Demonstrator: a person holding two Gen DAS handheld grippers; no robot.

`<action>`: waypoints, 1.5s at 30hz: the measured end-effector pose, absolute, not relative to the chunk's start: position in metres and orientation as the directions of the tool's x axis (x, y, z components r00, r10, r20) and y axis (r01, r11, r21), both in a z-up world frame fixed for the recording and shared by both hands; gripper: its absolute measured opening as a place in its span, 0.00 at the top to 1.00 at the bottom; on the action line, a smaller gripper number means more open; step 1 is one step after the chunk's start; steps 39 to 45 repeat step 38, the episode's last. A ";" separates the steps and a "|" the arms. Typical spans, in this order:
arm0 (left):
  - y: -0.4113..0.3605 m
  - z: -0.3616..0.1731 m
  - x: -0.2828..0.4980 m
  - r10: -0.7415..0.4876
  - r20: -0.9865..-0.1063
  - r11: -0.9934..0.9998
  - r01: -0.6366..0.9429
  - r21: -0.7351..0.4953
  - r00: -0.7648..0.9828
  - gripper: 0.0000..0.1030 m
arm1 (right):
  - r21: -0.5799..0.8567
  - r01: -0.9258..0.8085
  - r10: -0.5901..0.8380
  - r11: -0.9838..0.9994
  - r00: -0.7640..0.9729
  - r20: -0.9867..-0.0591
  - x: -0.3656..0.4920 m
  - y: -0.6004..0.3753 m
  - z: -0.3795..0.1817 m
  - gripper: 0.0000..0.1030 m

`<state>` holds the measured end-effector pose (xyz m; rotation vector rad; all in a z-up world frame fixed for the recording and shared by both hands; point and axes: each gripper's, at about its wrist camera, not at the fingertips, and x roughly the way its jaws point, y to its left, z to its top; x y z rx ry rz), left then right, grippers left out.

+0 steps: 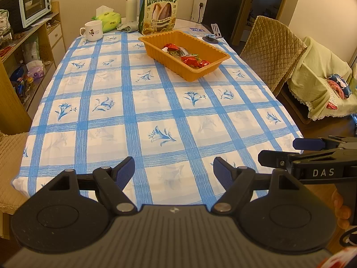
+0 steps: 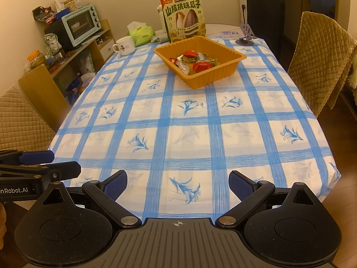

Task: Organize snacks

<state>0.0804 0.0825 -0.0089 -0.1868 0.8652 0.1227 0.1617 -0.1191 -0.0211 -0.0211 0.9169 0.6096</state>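
An orange plastic tray (image 1: 207,71) (image 2: 225,72) sits toward the far end of the table on the blue-checked cloth (image 1: 156,111). Several wrapped snacks (image 1: 189,58) (image 2: 196,62) lie inside it. A large green bag of sunflower seeds (image 1: 159,9) (image 2: 184,15) stands upright just behind the tray. My left gripper (image 1: 174,172) is open and empty over the near table edge. My right gripper (image 2: 177,184) is open and empty beside it, and also shows at the right of the left wrist view (image 1: 290,149).
A white mug (image 1: 93,30) (image 2: 125,45), a green tissue pack (image 1: 108,19), a white flask (image 1: 131,5) and a phone stand (image 2: 245,38) stand at the far end. Quilted chairs (image 1: 272,51) (image 2: 316,55) flank the right side. A shelf with a toaster oven (image 1: 33,2) is at left.
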 end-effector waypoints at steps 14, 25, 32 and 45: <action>0.086 -0.009 0.079 0.032 -0.766 0.976 -0.185 -0.115 0.642 0.26 | 0.236 -0.502 0.484 0.832 0.451 -0.750 0.162 -0.116 -0.022 0.06; 0.088 -0.010 0.080 0.032 -0.766 0.975 -0.188 -0.116 0.642 0.26 | 0.235 -0.505 0.485 0.830 0.448 -0.751 0.160 -0.112 -0.024 0.06; 0.093 -0.011 0.086 0.036 -0.767 0.973 -0.197 -0.119 0.640 0.26 | 0.234 -0.510 0.486 0.828 0.443 -0.753 0.164 -0.108 -0.025 0.06; 0.093 -0.011 0.090 0.035 -0.769 0.973 -0.199 -0.121 0.639 0.26 | 0.235 -0.511 0.487 0.827 0.441 -0.754 0.167 -0.108 -0.024 0.06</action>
